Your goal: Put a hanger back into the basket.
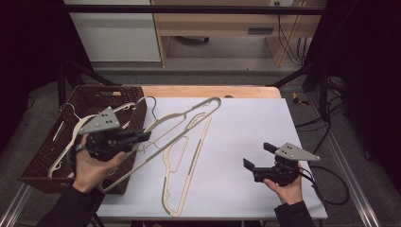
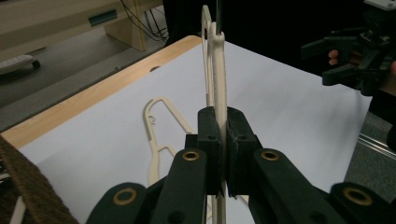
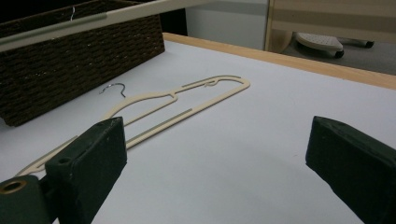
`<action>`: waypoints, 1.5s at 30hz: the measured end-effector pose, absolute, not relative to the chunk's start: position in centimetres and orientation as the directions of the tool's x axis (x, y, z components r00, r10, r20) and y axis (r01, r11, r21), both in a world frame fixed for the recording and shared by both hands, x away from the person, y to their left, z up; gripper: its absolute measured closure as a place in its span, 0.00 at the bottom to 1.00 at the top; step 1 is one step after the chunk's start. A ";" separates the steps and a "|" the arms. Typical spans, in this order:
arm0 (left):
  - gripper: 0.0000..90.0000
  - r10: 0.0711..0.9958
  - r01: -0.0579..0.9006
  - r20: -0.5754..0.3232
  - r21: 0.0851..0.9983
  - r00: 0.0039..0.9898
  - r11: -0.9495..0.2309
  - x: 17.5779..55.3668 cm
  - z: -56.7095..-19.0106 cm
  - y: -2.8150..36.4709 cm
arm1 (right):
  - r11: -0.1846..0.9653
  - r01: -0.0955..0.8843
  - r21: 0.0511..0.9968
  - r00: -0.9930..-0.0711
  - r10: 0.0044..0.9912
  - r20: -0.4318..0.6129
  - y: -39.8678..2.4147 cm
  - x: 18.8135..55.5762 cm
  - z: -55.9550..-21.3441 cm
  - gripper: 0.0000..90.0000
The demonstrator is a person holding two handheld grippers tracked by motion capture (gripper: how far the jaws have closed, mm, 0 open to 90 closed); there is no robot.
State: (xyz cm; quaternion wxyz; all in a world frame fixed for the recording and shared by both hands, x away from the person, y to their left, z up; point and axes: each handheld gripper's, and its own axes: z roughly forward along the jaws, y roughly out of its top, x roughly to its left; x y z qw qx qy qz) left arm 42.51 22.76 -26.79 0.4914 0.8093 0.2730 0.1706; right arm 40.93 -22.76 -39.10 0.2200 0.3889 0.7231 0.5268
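White sheeting covers most of the wooden worktop (image 1: 246, 142) in front of me, with a bare strip of wood along its far edge. From the high view I see the held hanger (image 1: 182, 120), cream and flat, running from my left gripper (image 1: 142, 137) up toward the far middle of the sheet, lifted off the surface at an angle; its near end reaches back over the corner of the basket (image 1: 42, 161). In the left gripper view my jaws are pressed together on that hanger's thin bar, which stands edge-on between the pads and runs straight away from the camera. Just beside it, flat on the white sheet, lies the second hanger (image 1: 182, 165), its long side pointing toward my edge of the worktop; the right gripper view shows its wire hook (image 3: 113, 88) near the basket wall. The dark woven basket sits at the left edge of the worktop and holds more cream hangers (image 1: 64, 137) with wire hooks. My right gripper (image 1: 257, 156) is well apart from all this, low over the bare white sheet at the right, its jaws spread wide with nothing between them. Beyond the worktop I can make out a pale cabinet, a wooden desk and trailing cables on the floor.
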 end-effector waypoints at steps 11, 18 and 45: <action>0.96 0.679 0.298 0.008 0.895 0.734 -0.332 45.7 -25.6 27.2 | 0.126 0.337 0.933 -0.585 0.805 0.103 -23.3 41.0 -39.1 0.05; 0.96 0.708 0.301 0.016 0.898 0.706 -0.321 47.2 -25.7 30.1 | 0.127 0.338 0.932 -0.581 0.808 0.101 -23.3 41.0 -39.1 0.05; 0.96 0.812 0.401 -0.003 0.871 0.583 -0.284 49.7 -29.6 41.8 | 0.149 0.346 0.926 -0.588 0.803 0.091 -23.3 41.2 -39.4 0.05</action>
